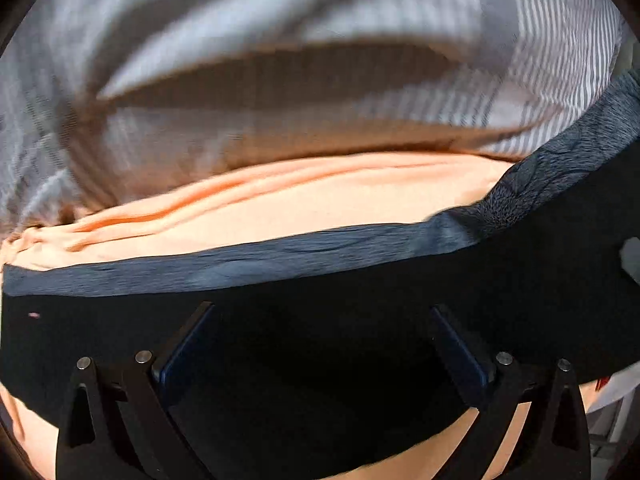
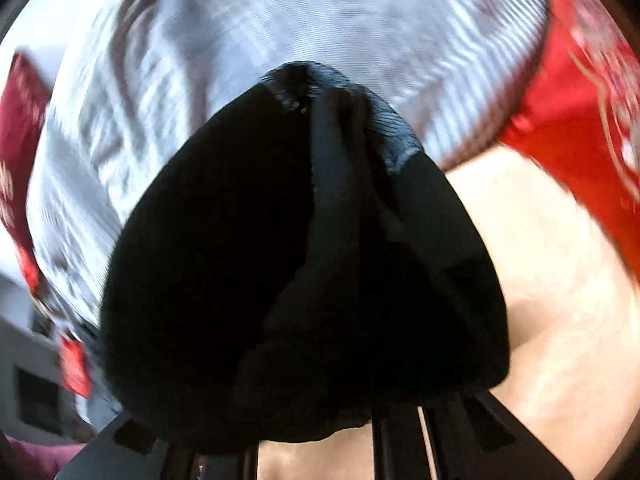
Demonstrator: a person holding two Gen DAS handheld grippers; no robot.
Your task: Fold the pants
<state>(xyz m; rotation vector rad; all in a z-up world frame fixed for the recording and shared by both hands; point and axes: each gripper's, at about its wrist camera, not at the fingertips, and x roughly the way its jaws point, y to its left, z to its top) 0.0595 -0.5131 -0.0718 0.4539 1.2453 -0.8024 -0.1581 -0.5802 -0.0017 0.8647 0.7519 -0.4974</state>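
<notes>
The pants (image 1: pixel 360 340) are of black, soft, matt cloth, with a broad waistband (image 1: pixel 280 256) of dark grey ribbed elastic that runs as a curved strip across the left wrist view. In that view the pants hang across the left hand-held gripper (image 1: pixel 320 320); its two blue-padded fingers (image 1: pixel 180 356) stand spread apart with the black cloth lying over and between them, so the pads do not press together. Behind the waistband lies a peach-orange sheet (image 1: pixel 320 196), smooth with some long soft folds, and farther back a grey and white striped bedcover (image 1: pixel 280 12), blurred and wrinkled.

In the right wrist view the right hand-held gripper (image 2: pixel 340 120) is pressed nearly together and pinches a gathered bunch of the pants (image 2: pixel 224 240) at the ribbed waistband (image 2: pixel 392 136). The black cloth falls from the fingertips in a rounded, drop-like shape and hides most of the fingers. Around it are seen the striped bedcover (image 2: pixel 320 12), the pale peach sheet (image 2: pixel 560 300) and a shiny red fabric with light pattern (image 2: pixel 580 92) at the right edge.
</notes>
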